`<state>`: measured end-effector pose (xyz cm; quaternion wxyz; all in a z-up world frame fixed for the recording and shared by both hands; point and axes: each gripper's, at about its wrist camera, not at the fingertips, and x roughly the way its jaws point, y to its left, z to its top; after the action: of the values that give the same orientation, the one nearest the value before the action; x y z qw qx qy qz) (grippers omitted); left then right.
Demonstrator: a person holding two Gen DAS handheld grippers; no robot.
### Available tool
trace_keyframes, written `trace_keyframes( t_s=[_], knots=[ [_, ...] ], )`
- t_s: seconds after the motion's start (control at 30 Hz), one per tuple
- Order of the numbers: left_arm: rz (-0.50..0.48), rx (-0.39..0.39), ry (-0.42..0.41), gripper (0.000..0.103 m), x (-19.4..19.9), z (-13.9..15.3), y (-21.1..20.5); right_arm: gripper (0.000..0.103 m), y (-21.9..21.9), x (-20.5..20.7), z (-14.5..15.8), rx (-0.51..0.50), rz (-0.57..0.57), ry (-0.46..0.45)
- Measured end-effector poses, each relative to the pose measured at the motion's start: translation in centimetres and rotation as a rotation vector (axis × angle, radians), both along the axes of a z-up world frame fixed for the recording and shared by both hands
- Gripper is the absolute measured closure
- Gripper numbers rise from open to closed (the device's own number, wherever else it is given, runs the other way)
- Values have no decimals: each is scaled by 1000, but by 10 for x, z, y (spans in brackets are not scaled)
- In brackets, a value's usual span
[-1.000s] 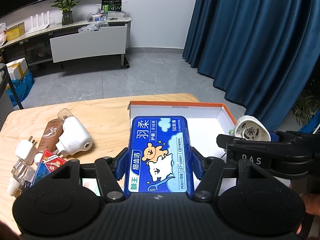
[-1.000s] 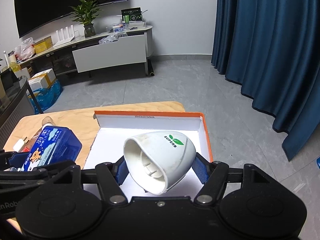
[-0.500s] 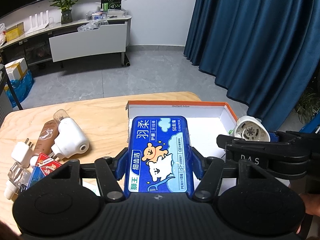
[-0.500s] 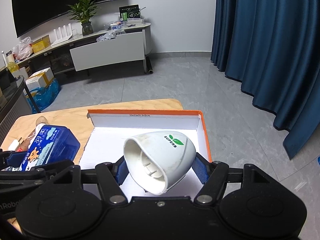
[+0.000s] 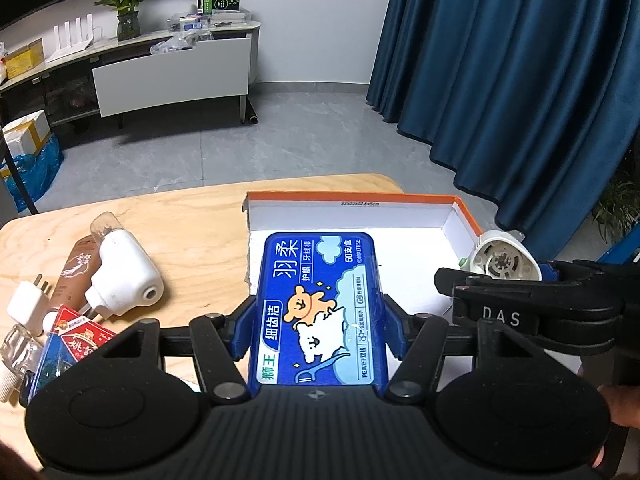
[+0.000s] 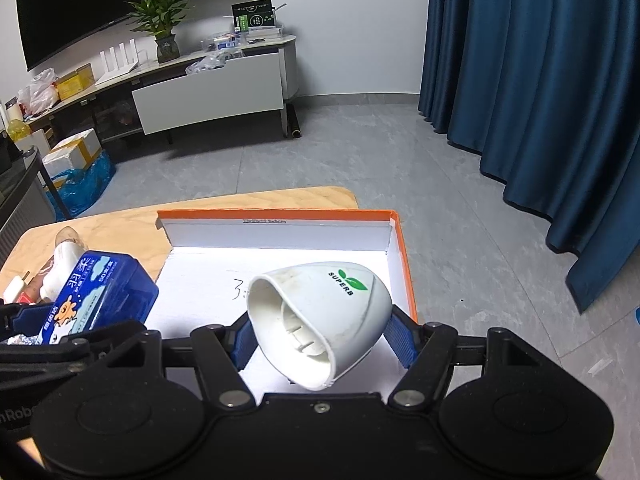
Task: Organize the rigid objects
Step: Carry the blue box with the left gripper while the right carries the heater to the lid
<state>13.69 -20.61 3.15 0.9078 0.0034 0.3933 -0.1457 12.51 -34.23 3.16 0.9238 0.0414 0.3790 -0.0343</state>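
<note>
The flat blue plastic floss-pick box (image 5: 318,308) is showing "狮王", "细齿洁", "羽柔", "护龈 牙线棒" and "50支盒". The white egg-shaped plastic shell (image 6: 320,316) is wearing "SUPERB" beside a green leaf. "DAS" is standing on the black tongs body (image 5: 502,317). Small print on the orange-rimmed white cardboard box (image 5: 360,203) is reading roughly "33x23x12.5x5cm". The red card pack (image 5: 84,342) is showing "姚".

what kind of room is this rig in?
Probably a living room or lounge-style office: a long low media cabinet under a large dark screen, a potted plant, floor-length blue curtains, and a small wooden table for the work.
</note>
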Motion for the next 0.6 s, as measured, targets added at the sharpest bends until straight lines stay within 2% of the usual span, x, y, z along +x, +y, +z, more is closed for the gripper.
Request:
trace_keyframes(
  t_s=[0.6],
  knots=[
    [-21, 13, -2, 40, 16, -12, -17, 24, -14, 27, -10, 17, 2, 32]
  ],
)
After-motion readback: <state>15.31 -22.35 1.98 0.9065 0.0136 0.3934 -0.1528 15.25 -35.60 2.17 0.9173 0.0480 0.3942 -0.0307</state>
